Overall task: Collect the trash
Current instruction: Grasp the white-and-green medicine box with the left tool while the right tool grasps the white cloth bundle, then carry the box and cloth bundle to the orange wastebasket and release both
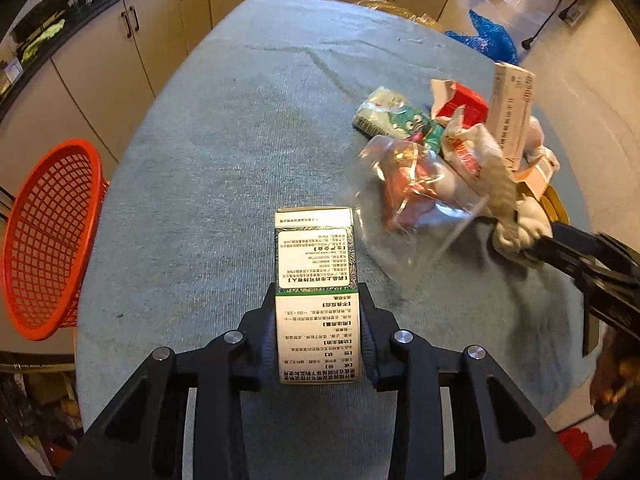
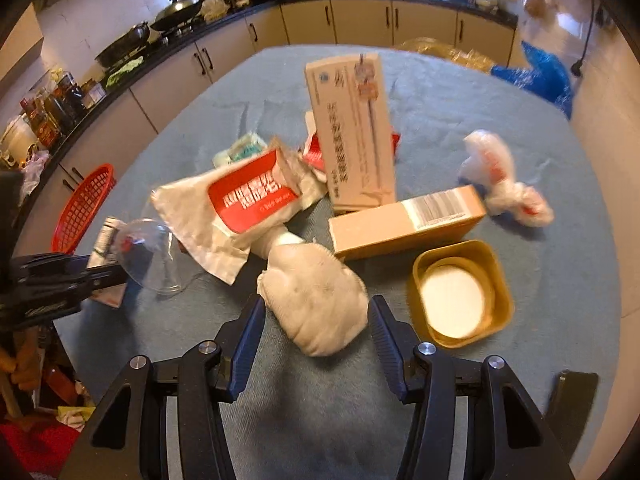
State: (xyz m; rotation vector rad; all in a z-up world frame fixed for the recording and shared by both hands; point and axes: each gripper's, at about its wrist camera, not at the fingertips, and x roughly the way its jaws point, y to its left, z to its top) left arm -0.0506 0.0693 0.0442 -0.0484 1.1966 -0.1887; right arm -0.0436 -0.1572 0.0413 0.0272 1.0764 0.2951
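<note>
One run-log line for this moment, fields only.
task: collect trash | left gripper: shut on green-and-white box | right gripper: open around crumpled white wad | red basket: at table edge

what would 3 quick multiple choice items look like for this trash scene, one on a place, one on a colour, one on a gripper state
1. Where is the mesh basket?
A. beside the table's edge, off the cloth
B. in the middle of the trash pile
C. on the kitchen counter

2. What colour is the small square tub near the right gripper?
A. blue
B. yellow
C. red

3. What is the left gripper doing?
A. open over bare cloth
B. closed on the crumpled paper wad
C. closed on the green and white box

Answers:
1. A, the red basket sits past the table's edge in both views.
2. B, its walls are yellow around a white inside.
3. C, both pads press the box's sides, while the wad lies between the right gripper's open jaws.
</note>
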